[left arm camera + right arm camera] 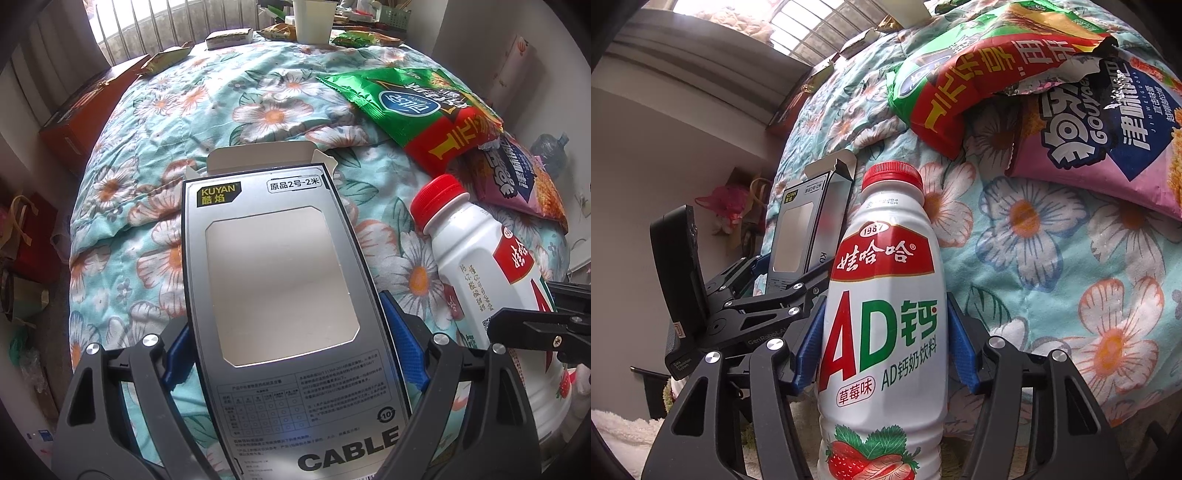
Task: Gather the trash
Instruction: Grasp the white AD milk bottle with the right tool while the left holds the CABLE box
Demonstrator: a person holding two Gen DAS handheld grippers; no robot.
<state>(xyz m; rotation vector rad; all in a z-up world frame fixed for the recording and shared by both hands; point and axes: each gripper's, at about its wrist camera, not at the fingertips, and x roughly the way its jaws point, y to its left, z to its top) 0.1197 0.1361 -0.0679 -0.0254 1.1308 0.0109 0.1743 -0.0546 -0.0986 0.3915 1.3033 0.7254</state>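
The left hand-held gripper (pixel 295 354) clamps a grey carton (pixel 273 280), its blue pads pressed to both long edges; the print reads "KUYAN" and "CABLE", and the top flap stands open. Just beside it, the right hand-held gripper (pixel 884 343) has its pads against a white bottle (pixel 882 317) with a red cap, marked "1987" and "AD", strawberries pictured below. Both rest on a floral quilt (pixel 258 110). Farther off lie a green-and-red snack bag (pixel 406 110) and a pink bag (pixel 1108 140) lettered "GOUYA".
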